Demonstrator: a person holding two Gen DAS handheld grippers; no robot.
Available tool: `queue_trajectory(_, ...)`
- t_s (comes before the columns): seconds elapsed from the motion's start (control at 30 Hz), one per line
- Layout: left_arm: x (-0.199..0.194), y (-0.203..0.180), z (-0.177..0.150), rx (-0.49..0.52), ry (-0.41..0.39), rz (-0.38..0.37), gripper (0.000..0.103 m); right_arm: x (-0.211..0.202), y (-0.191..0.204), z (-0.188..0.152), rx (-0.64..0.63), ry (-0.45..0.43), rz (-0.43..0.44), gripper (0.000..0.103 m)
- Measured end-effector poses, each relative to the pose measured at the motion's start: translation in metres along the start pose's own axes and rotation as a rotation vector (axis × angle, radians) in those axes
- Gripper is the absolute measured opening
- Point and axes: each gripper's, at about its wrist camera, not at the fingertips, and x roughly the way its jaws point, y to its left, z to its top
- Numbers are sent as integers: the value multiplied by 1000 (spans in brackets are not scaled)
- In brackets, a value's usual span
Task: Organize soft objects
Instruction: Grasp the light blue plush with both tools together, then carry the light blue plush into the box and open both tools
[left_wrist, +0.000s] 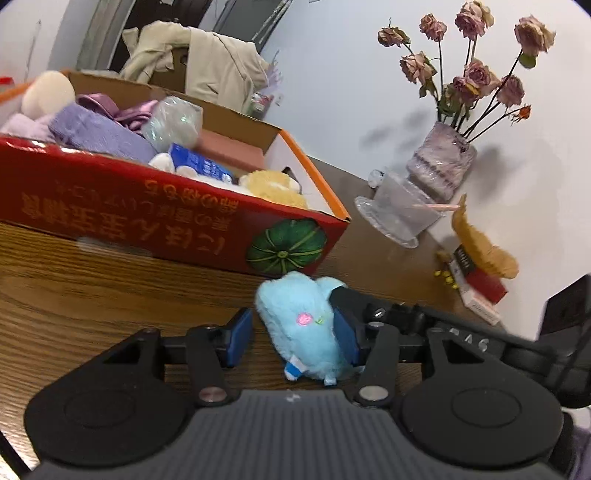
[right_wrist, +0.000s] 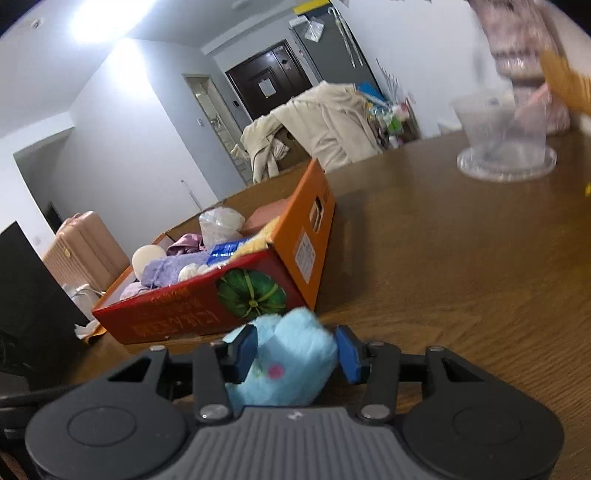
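A light blue plush toy (left_wrist: 301, 325) lies on the wooden table (left_wrist: 92, 295) just in front of a red and orange cardboard box (left_wrist: 166, 218). The box holds several soft things: purple towels (left_wrist: 99, 133), a cream plush, a yellow plush. My left gripper (left_wrist: 293, 338) is open around the toy; the right pad touches it and a gap shows at the left pad. In the right wrist view the same blue toy (right_wrist: 295, 354) sits between the pads of my right gripper (right_wrist: 295, 350), which press it on both sides. The box (right_wrist: 221, 295) lies just beyond.
A glass vase of dried roses (left_wrist: 443, 166), a clear cup on a saucer (left_wrist: 399, 214) and a red box with a yellow feather (left_wrist: 480, 266) stand at the table's back right by the wall. A beige coat (right_wrist: 321, 122) hangs behind the table.
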Motion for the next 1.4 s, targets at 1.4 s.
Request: queue_trajectory(1.4,-10,175,177,-15,54,133,7,189,188,85,-174,100,-71,29)
